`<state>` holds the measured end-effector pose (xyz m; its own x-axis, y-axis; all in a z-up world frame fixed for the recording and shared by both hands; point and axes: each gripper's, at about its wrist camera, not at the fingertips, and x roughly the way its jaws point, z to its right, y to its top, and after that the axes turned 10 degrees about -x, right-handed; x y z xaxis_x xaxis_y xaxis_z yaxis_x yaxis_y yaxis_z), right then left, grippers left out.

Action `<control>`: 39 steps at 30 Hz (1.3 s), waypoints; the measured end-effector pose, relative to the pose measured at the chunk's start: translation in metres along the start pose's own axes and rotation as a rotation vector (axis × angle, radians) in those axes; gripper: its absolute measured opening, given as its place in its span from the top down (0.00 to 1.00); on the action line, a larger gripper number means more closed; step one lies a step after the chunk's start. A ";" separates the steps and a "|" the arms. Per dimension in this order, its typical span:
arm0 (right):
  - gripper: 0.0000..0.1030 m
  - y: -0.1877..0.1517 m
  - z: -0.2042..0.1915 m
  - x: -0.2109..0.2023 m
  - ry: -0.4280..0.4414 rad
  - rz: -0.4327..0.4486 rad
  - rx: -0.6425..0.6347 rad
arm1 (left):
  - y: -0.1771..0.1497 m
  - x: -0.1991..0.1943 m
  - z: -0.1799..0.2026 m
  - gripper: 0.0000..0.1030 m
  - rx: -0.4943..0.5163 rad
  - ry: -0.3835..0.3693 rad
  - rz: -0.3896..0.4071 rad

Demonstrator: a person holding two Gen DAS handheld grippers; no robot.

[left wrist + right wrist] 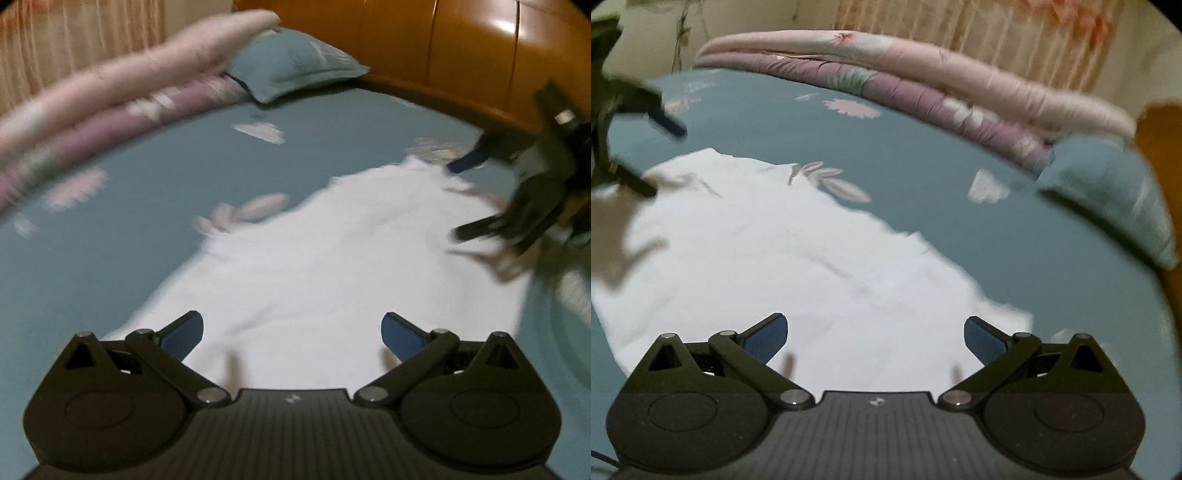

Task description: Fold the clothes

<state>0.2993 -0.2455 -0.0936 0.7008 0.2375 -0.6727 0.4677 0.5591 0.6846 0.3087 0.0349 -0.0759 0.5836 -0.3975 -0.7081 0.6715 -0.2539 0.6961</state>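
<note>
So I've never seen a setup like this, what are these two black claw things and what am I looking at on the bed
These are two hand-held grippers, each a black clamp with two blue-padded fingers, carried by a person, one per hand. Each carries a wide-angle camera looking forward along its fingers, so there is one picture per gripper.

In the left camera's picture, the left gripper fills the bottom and the right gripper shows at the right edge. The right camera's picture shows its own gripper at the bottom.

Both stand open and hold nothing.

Beneath them a white garment lies spread on a teal flowered bedsheet. Behind are a folded pink and purple quilt, a teal pillow and a glossy wooden headboard. The pictures are blurred.
</note>
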 end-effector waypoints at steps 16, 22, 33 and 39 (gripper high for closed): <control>0.00 -0.051 0.020 -0.038 0.029 0.062 0.379 | -0.054 -0.023 -0.012 0.01 -0.205 0.025 -0.045; 0.00 -0.071 -0.020 -0.033 0.104 -0.002 0.331 | -0.075 -0.022 0.000 0.01 -0.239 0.020 -0.057; 0.00 -0.055 0.007 -0.050 0.066 0.100 0.342 | -0.054 -0.037 0.004 0.01 -0.202 0.048 -0.008; 0.00 -0.012 0.053 0.035 0.109 0.115 0.410 | -0.026 0.009 -0.033 0.01 -0.298 0.064 0.009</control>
<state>0.3465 -0.2859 -0.1108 0.7102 0.3745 -0.5961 0.5805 0.1674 0.7968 0.3117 0.0670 -0.1041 0.6110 -0.3398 -0.7149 0.7653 0.0227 0.6433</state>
